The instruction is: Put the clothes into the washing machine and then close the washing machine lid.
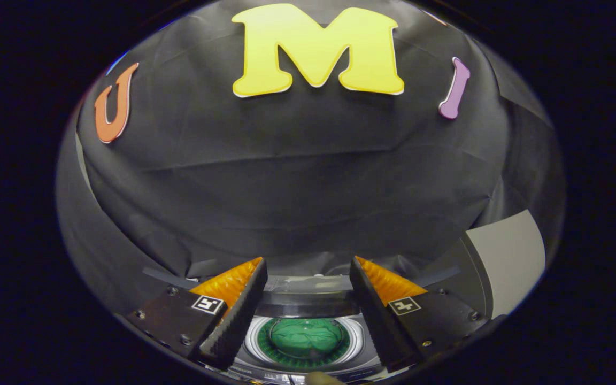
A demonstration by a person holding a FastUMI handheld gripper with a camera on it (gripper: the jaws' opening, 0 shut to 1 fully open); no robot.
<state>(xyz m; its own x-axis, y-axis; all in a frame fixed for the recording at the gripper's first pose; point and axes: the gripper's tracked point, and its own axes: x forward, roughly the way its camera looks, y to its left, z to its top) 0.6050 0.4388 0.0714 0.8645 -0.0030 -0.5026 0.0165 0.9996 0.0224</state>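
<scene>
The gripper [308,267] hung with its jaws spread wide and nothing between them. Below the gap sat the washing machine [308,359], the green clothes [305,338] already down in its round drum — its lid [310,302] stood raised just beyond. Behind rose the black cloth wall [297,176], a pale panel [511,256] at one side.

We see green clothes [303,338] in the washer [308,369], crumpled, no print. Washer drum rim is silver-white with a green dotted ring; its top is dark grey. Lid [308,306] looks dark and see-through. Wall cloth [297,176] is plain black. Panel [511,256] at right is light grey.
</scene>
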